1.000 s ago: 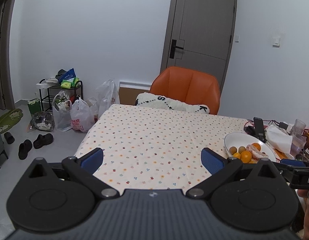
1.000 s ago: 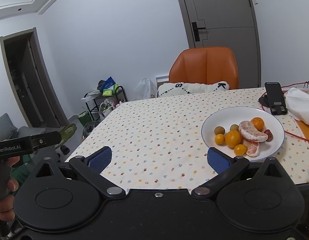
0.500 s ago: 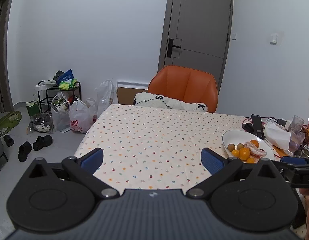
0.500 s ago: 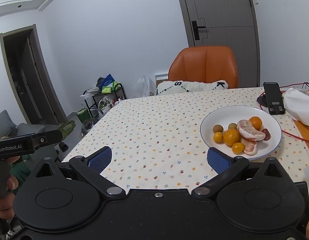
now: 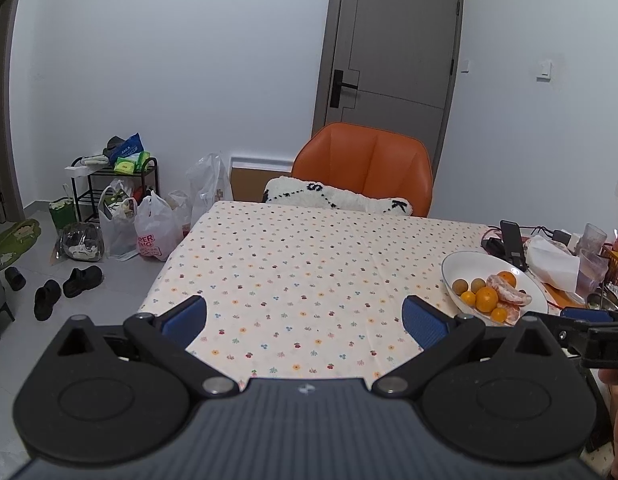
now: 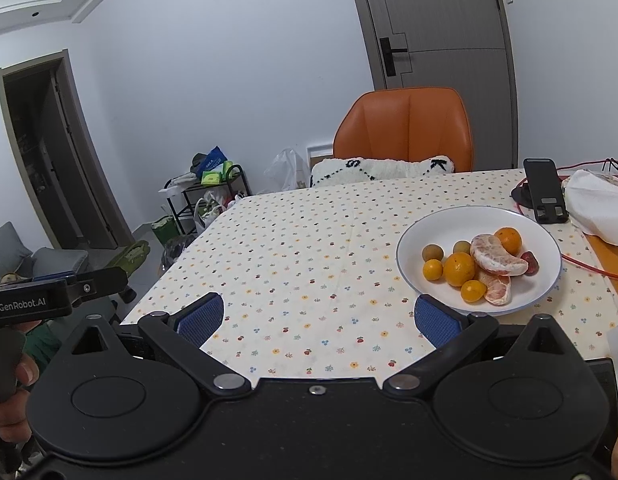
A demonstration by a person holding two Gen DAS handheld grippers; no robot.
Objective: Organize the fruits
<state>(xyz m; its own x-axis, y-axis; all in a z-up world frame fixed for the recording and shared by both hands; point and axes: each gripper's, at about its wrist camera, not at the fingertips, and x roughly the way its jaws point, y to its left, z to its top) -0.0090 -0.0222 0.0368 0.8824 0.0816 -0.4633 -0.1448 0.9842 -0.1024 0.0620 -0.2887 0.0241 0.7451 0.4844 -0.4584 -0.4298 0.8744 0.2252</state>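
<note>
on the right part of the surface [image 6: 293, 256] the white plate [image 6: 441, 224] of fruits [image 6: 459, 269] lies ahead and right of the right gripper [image 6: 317, 316], just past its right finger; it probably sits nearer than the left gripper [image 5: 305, 316]; both sets of fingers spread wide, empty.
</note>
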